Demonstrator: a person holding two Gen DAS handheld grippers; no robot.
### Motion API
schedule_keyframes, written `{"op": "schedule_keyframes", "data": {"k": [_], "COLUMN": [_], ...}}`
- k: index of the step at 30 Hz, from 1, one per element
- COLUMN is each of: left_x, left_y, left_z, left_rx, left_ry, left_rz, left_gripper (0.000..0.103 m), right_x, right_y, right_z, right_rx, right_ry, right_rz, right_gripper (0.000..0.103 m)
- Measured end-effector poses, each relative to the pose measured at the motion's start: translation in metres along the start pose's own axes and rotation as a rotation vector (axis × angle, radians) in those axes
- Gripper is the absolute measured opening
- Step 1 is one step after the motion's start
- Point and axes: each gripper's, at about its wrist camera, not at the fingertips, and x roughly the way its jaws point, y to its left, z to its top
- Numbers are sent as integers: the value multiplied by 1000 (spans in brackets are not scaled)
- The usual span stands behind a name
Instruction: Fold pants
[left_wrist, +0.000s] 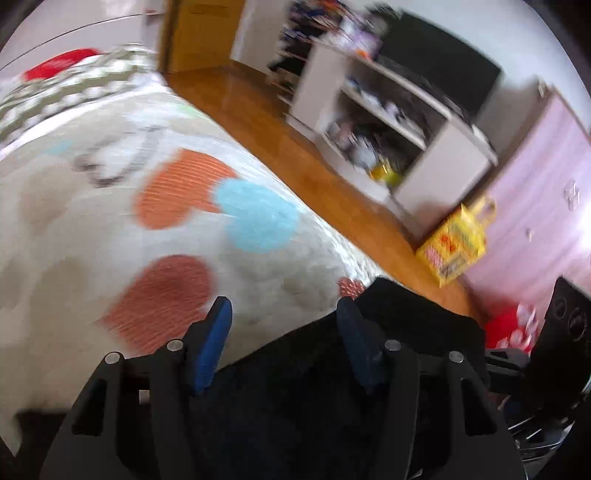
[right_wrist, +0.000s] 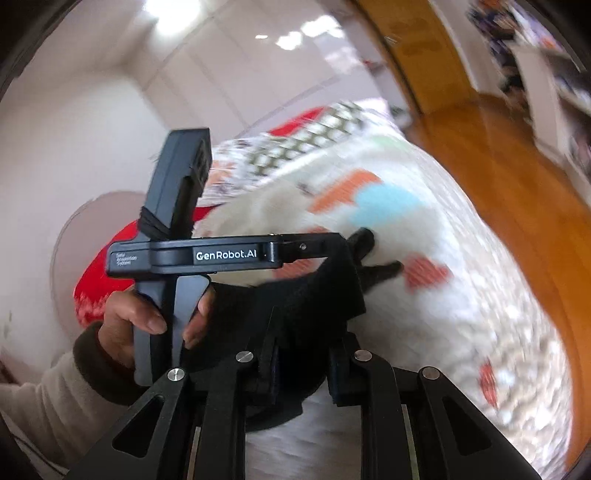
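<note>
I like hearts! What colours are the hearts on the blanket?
Orange, blue and reddish-brown hearts on a white blanket, clearest in the left wrist view.

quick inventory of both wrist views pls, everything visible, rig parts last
pants: 1, black, lifted over the bed
bedspread: 1, white with orange and blue hearts, on the bed
floor: wood, beside the bed
shelf unit: 1, white, cluttered, across the floor
box: 1, yellow, on the floor by the shelf unit
left gripper: black, blue pads, jaws apart, pants against one finger
right gripper: black, closed on the pants
hand: 1, holds the left gripper's handle
</note>
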Motion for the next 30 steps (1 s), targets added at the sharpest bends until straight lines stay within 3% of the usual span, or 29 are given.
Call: {"op": "schedule_keyframes", "data": {"k": [5,7,9,11,12,14,15,17,19,20,23,26,30], "left_x": [-102,-138,-164,-175,-180,-180,-177,-169,-158,-154,-130,-108,-91], "left_y": [59,76,90,99,105,111,113,118,116,114,106,96,76], "left_z": [-27,-49,-74,-92,-106,-124,-130,-144,-154,-156,-157,-157,-156], "left_rx": [-181,-245,-297,-333,-359,-401,-420,-448,-465,-466,-478,-477,-399], "left_ry": [-137,-188,-209,-212,-209,-199,-189,-160,-149,-143,-120,-81,-91], "left_rz": [59,83,103,135,160,167,163,146,127,122,107,96,165], "left_gripper": [80,84,84,84,84,84,84,84,84,84,84,84,84], "right_x": [14,35,60,98,122,144,141,121,96,87,74,87,97], "right_y": [70,98,119,137,143,146,147,143,127,118,94,86,82], "right_z": [15,11,3,-11,-23,-38,-40,-31,-12,-4,8,2,-18], "right_rx": [-186,-253,-292,-317,-313,-285,-275,-260,-212,-198,-181,-186,-199], "right_ry": [19,53,104,198,278,390,395,345,273,237,176,214,251], "right_rz": [99,144,187,214,200,219,237,273,282,263,173,130,70], "right_gripper": [19,19,19,27,35,40,41,46,64,66,66,62,59]}}
